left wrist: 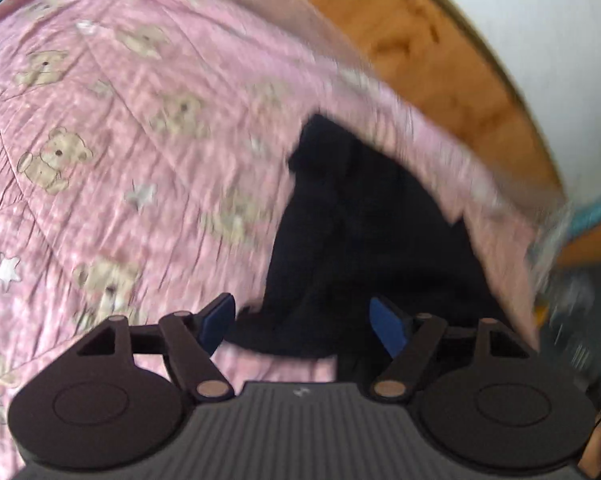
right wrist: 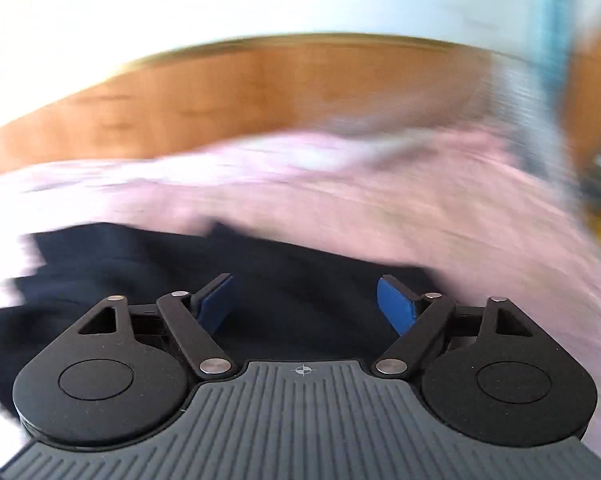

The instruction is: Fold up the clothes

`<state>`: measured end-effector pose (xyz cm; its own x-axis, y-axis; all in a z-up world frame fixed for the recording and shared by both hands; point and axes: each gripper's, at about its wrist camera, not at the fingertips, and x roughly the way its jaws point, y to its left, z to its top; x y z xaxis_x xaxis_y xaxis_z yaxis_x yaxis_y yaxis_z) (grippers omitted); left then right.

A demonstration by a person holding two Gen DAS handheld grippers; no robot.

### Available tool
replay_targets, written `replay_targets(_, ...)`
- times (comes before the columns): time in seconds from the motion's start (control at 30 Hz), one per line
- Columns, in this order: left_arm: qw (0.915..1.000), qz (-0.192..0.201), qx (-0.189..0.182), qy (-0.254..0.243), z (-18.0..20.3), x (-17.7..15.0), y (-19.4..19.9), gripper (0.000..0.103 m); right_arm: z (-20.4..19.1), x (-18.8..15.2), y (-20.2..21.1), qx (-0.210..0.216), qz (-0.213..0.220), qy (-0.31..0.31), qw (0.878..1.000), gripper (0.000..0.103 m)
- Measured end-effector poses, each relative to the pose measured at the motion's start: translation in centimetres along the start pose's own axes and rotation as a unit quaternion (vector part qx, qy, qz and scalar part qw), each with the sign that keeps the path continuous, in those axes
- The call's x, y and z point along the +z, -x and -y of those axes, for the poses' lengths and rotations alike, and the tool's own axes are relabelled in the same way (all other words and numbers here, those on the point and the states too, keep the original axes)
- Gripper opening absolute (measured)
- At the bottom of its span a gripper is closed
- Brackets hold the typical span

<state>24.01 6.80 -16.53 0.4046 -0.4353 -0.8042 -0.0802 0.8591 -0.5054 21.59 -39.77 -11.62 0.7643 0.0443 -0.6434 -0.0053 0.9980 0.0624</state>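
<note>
A dark navy garment (left wrist: pixel 360 232) lies crumpled on a pink bedspread (left wrist: pixel 120 140) printed with teddy bears and stars. My left gripper (left wrist: pixel 302 322) hovers open just above the garment's near edge, its blue pads (left wrist: pixel 218 318) spread wide with nothing between them. The right wrist view is blurred by motion. There the same dark garment (right wrist: pixel 220 272) spreads under my right gripper (right wrist: pixel 304 304), which is open too, over the cloth. Pink bedding (right wrist: pixel 380 200) lies beyond it.
A wooden headboard (left wrist: pixel 440 52) curves along the far side of the bed, with a white wall (left wrist: pixel 540 20) behind it. The headboard (right wrist: pixel 260 92) also crosses the right wrist view. Blurred clutter (left wrist: pixel 572 300) sits past the bed's right edge.
</note>
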Motion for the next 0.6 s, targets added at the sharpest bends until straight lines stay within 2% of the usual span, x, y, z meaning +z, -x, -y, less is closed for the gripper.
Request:
replay_targets(0.03, 0.9998, -0.008, 0.010, -0.012, 0.3, -0.5, -0.1, 0.075, -2.1, 0.8, -1.2, 0.039, -0.003, 0.026, 0.999, 0.084)
replay_targets(0.07, 1.0000, 0.002, 0.008, 0.003, 0.2, -0.1, 0.0, 0.075, -4.3, 1.5, -2.4, 0.074, -0.008, 0.054, 0.996, 0.088)
replay_targets(0.13, 0.9993, 0.022, 0.003, 0.032, 0.0, 0.7, 0.3, 0.076, -8.4, 1.5, -5.8, 0.099, -0.041, 0.128, 0.986, 0.088)
replay_targets(0.17, 0.9984, 0.032, 0.000, 0.046, 0.0, 1.1, 0.4, 0.077, -10.4, 1.4, -7.5, 0.111, -0.059, 0.163, 0.979, 0.081)
replay_targets(0.2, 0.9973, 0.041, -0.002, 0.061, -0.1, 1.5, 0.5, 0.077, -11.6, 0.9, -8.9, 0.124, -0.092, 0.186, 0.970, 0.070)
replay_targets(0.23, 0.9958, 0.051, -0.005, 0.076, -0.2, 1.9, 0.7, 0.079, -12.7, 0.4, -10.2, 0.138, -0.123, 0.205, 0.961, 0.023)
replay_targets(0.27, 0.9940, 0.061, -0.007, 0.090, -0.3, 2.3, 0.8, 0.083, -13.0, -0.1, -10.2, 0.159, -0.143, 0.207, 0.955, 0.006)
replay_targets(0.3, 0.9921, 0.070, -0.010, 0.104, -0.3, 2.7, 0.9, 0.087, -13.4, -0.6, -10.1, 0.177, -0.159, 0.211, 0.948, 0.006)
replay_targets(0.37, 0.9915, 0.060, -0.014, 0.114, -0.1, 4.3, -0.3, 0.092, -13.9, -1.6, -7.8, 0.188, -0.143, 0.242, 0.941, 0.001)
replay_targets(0.47, 0.9930, 0.023, -0.014, 0.115, 0.7, 5.8, -3.8, 0.092, -13.2, -2.7, -4.1, 0.209, -0.134, 0.228, 0.942, 0.000)
replay_targets(0.6, 0.9926, -0.035, 0.016, 0.115, 2.3, 6.2, -9.5, 0.090, -13.1, -4.6, -1.7, 0.226, -0.130, 0.204, 0.944, 0.000)
